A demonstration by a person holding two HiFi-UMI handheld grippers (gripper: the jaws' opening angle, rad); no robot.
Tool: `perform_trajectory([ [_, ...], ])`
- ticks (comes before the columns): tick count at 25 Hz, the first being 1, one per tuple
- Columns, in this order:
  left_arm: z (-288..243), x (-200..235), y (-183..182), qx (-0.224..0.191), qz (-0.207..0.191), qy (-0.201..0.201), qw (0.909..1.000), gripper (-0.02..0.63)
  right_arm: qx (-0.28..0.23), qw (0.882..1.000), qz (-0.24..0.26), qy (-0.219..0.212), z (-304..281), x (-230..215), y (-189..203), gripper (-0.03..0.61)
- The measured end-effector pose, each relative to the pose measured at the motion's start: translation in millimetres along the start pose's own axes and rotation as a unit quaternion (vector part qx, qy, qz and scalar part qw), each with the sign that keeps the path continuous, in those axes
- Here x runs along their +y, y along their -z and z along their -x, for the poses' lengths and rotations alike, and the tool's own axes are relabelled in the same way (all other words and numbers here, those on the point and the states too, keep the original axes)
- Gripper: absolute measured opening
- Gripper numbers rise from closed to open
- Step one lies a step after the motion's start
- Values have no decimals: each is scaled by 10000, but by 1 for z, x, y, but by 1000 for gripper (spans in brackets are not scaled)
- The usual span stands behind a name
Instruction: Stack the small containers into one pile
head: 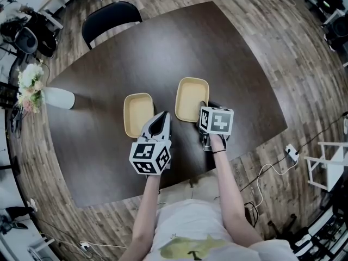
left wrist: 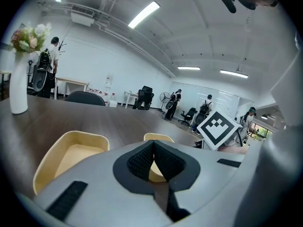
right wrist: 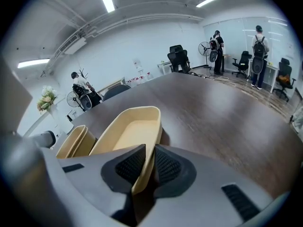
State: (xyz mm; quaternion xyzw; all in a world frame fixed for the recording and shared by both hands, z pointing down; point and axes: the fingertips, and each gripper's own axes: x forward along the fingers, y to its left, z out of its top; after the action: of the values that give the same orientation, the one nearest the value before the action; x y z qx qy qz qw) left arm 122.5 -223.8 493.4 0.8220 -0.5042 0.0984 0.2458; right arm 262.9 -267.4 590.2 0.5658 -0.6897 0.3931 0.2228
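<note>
Jaws of the right tool (right wrist: pixel 149 150) are pinching a beige rounded plastic container (right wrist: pixel 130 129) by its near wall, needing a level lift; left tool (left wrist: pixel 152 143) is hovering closed, empty.

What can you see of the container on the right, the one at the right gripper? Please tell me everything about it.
The right container is a shallow tray with rounded corners, pale yellow-beige and matte like plastic, open on top and empty. It appears to rest upright on the dark table, apart from the left container. The right gripper is closed on its near rim, one pad inside the wall, one outside.
</note>
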Motion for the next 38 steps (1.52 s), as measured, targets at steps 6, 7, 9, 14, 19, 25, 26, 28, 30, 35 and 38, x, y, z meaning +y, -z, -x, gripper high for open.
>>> perform_trajectory([
  [6,3,-2,-1,-20,-25,-15,10000,25,-27,9999,-21,116,3,-3,-4,38],
  [7,4,-1,-1,-28,-30,-28,10000,25,-30,9999,-14,121,4,-4,-5,37],
  [9,7,1,-3,-47,-38,-65,10000,25,-29,9999,-11,106,5,-2,-6,37],
  [14,18,9,-3,-124,-5,-216,9997,25,-75,10000,-39,-7,10,6,-10,35],
  [19,35,16,0,-232,33,-365,9991,25,-197,9997,-61,-166,18,19,-12,35],
  [25,63,36,-1,-299,68,-503,9983,25,-376,9987,-82,-336,30,52,-21,35],
  [26,68,41,-1,-312,73,-527,9981,25,-409,9984,-90,-372,31,58,-21,35],
  [28,76,50,-2,-321,83,-561,9979,25,-463,9979,-124,-443,33,71,-22,35],
  [30,84,60,-3,-330,90,-593,9977,25,-506,9973,-147,-519,35,85,-24,35],
  [35,104,83,-7,-358,91,-670,9971,25,-556,9959,-146,-701,38,122,-24,35],
  [38,112,95,-5,-358,106,-718,9967,25,-532,9954,-139,-784,35,139,-20,35],
])
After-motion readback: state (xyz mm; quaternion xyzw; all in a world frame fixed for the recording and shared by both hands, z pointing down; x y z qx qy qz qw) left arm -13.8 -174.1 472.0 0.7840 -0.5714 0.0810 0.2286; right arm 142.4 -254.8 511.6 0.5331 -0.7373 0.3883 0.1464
